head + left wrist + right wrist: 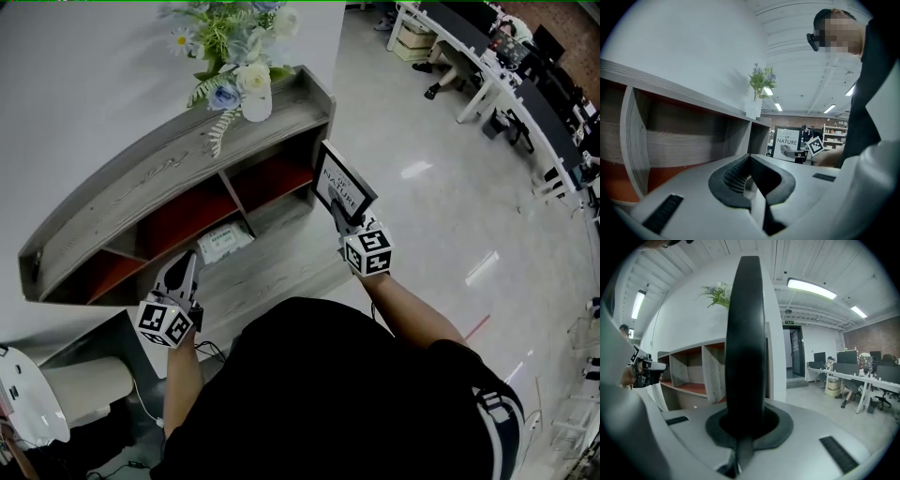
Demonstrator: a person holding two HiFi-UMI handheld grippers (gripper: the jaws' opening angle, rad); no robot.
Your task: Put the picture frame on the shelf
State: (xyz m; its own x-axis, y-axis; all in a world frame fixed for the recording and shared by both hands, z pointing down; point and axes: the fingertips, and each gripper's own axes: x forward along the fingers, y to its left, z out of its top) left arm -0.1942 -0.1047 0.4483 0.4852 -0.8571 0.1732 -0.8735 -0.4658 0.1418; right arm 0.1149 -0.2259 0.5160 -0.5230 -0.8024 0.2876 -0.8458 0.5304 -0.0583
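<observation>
Right tongs (345,217) pinched tight on black-framed "NATURE" picture (343,180), near grey wooden shelf (141,183). Left tongs (186,262) pressed together, empty. White packet (225,244) lay on its lower level.

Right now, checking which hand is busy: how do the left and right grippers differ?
The right gripper grips the picture frame; the left gripper holds nothing. The right gripper is by the right end of the shelf; the left gripper is before its left half. Both are shut.
</observation>
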